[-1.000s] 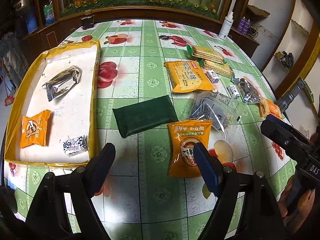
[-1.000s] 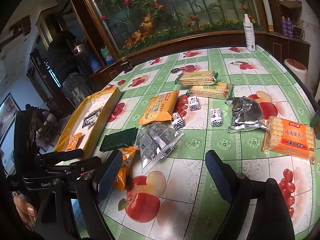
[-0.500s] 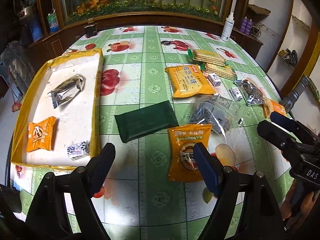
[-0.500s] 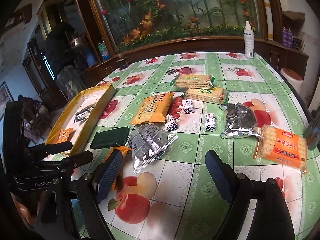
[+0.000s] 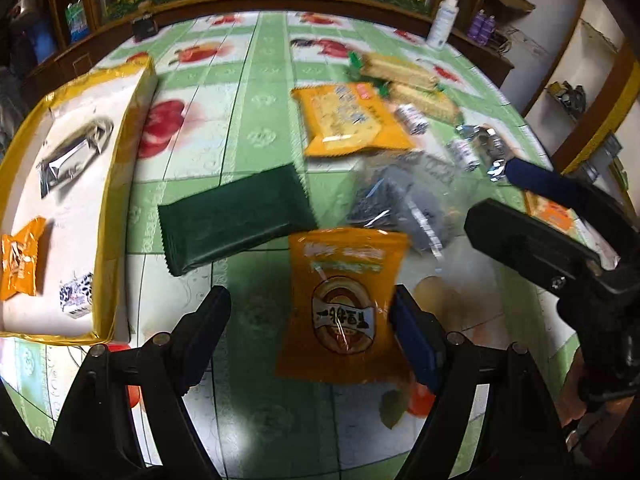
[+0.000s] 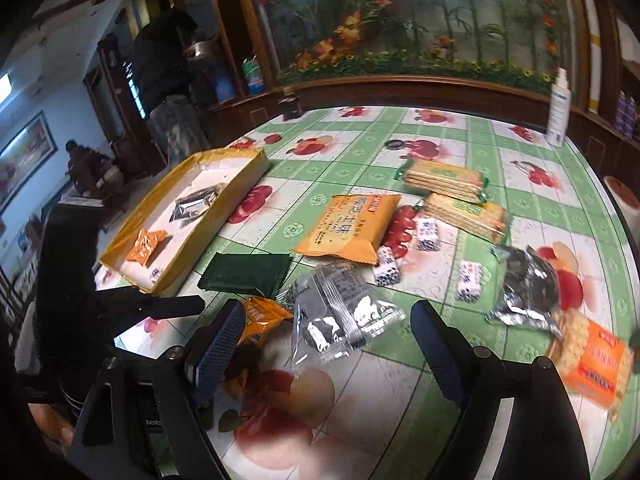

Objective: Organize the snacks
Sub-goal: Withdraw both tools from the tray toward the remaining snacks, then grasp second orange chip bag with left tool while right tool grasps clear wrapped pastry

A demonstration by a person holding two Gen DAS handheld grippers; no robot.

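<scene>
Left gripper has been lowered closer over the small orange packet, jaws spread and empty, packet flat on the tabletop near its front edge; right gripper also released; next, closure on the packet, then transfer to the yellow tray.

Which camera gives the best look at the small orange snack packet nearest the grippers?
The left wrist view: the small orange snack packet lies face-up and almost whole there. In the right wrist view the right gripper's left finger covers most of it, leaving only a crumpled end.

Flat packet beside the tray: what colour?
Dark green packet, plain, clearest in the left wrist view.
</scene>
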